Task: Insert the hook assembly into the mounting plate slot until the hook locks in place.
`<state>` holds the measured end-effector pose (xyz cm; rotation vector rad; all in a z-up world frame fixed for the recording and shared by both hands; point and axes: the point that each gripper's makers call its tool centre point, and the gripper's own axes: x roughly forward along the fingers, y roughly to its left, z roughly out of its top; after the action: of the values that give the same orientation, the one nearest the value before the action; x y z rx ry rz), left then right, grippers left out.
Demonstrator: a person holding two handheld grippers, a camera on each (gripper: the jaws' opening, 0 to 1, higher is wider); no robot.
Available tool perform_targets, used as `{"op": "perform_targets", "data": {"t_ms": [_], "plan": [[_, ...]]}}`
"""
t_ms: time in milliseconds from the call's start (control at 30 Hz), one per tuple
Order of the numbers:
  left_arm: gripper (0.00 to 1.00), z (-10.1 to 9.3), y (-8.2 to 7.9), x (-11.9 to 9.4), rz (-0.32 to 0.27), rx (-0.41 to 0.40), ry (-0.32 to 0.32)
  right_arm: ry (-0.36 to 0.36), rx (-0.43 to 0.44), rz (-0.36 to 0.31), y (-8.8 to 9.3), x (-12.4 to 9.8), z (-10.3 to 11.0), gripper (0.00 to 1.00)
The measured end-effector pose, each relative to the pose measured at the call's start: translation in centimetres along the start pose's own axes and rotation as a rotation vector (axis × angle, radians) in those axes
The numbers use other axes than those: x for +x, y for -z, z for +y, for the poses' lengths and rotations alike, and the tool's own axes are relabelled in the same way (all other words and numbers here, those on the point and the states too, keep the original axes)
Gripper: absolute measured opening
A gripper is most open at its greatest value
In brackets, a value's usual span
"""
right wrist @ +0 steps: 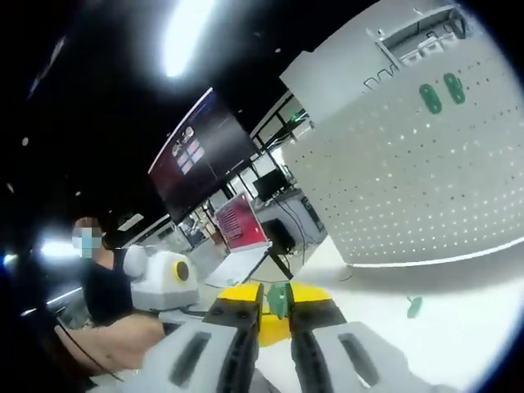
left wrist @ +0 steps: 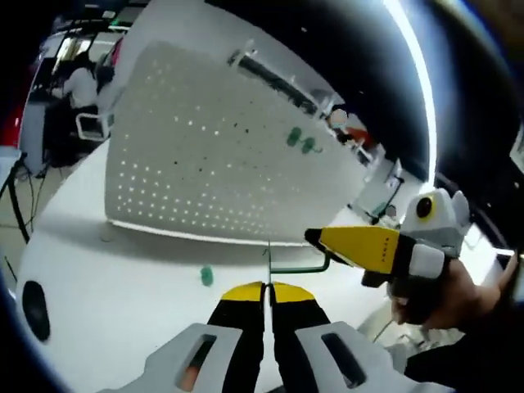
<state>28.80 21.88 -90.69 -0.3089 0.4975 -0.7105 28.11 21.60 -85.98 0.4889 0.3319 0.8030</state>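
Left gripper view, green hook btwn claw tips, pegboard beyond

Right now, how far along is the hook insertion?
Early. Done: two green hooks already sit on the pegboard. In hand: the left hand-held gripper pinches a thin green hook wire, and the right hand-held gripper holds a green piece. Left: nothing is at the board yet; one green part lies loose on the table.
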Motion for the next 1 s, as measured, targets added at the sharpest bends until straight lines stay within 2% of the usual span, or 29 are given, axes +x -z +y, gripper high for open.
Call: {"op": "perform_targets", "data": {"t_ms": [67, 133, 167, 267, 433, 633, 767, 900, 1000], "plan": [[0.01, -0.2, -0.6, 0.0, -0.025, 0.055, -0.013, 0.010, -0.053, 0.015, 0.2, 0.0, 0.1, 0.09], [0.01, -0.8, -1.2, -0.1, -0.031, 0.211, -0.032, 0.022, -0.077, 0.012, 0.4, 0.1, 0.3, 0.09], [0.01, -1.2, -1.3, -0.1, -0.037, 0.233, -0.030, 0.021, -0.072, 0.012, 0.5, 0.1, 0.2, 0.09], [0.01, -2.2, -1.6, -0.4, -0.057, 0.249, -0.010, 0.021, -0.054, -0.006, 0.3, 0.0, 0.4, 0.08], [0.01, -2.4, -2.4, -1.3, -0.095, 0.239, -0.009, 0.018, -0.061, -0.040, -0.3, -0.4, 1.0, 0.01], [0.01, -2.8, -3.6, -2.3, -0.119, 0.338, -0.048, 0.013, -0.075, -0.098, -1.2, -0.5, 2.5, 0.01], [0.02, -3.1, -3.4, -2.5, -0.093, 0.387, -0.058, 0.015, -0.077, -0.098, -1.1, -0.8, 2.7, 0.00], [0.03, -3.4, -2.8, -2.5, -0.079, 0.395, -0.041, 0.005, -0.061, -0.077, -0.7, -1.5, 2.5, 0.00], [0.04, -4.3, -3.1, -2.9, -0.130, 0.457, -0.003, -0.006, -0.067, -0.087, -1.1, -2.1, 2.9, 0.00]]}}
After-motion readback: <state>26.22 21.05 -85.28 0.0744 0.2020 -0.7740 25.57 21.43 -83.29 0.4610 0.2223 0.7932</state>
